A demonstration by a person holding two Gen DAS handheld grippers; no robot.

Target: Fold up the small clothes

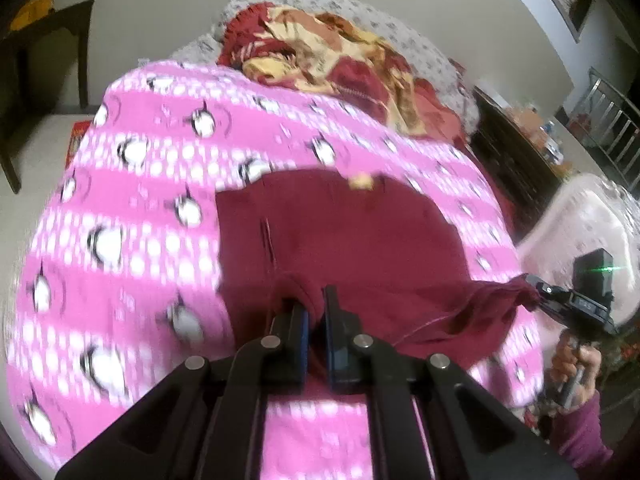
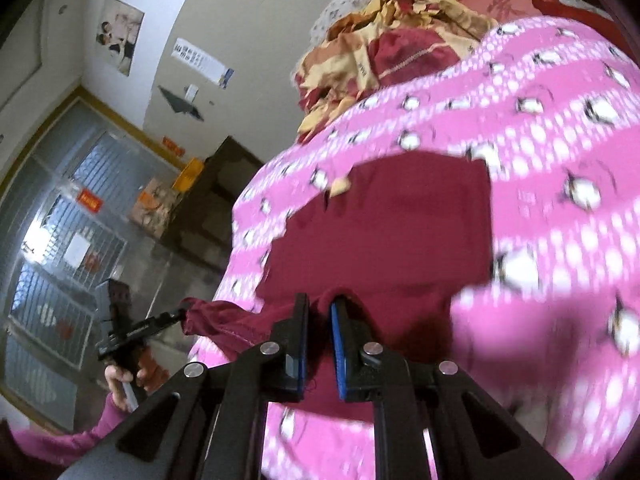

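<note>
At six o'clock, left gripper (image 1: 316, 304) and right gripper (image 2: 319, 312) pinch the maroon garment's (image 1: 360, 232) near edge; folding barely begun.

pink penguin blanket (image 1: 132, 200) | red-gold quilt (image 1: 340, 52) (crumpled) | dark table (image 1: 52, 40)

The pink penguin-print bed cover (image 1: 132, 216) lies broad and bare on the left side of the bed, giving open passage there. At the bed's far end a heap of red and yellow bedding (image 1: 340, 64) blocks the way. The maroon garment (image 1: 344, 236) spreads across the bed's middle, stretched between the left gripper (image 1: 316, 304) and right gripper (image 2: 320, 312), both clamped on its near edge. Off the bed's right edge, a dark cabinet (image 1: 508, 148) and a white tub (image 1: 584, 220) crowd the side.
</note>
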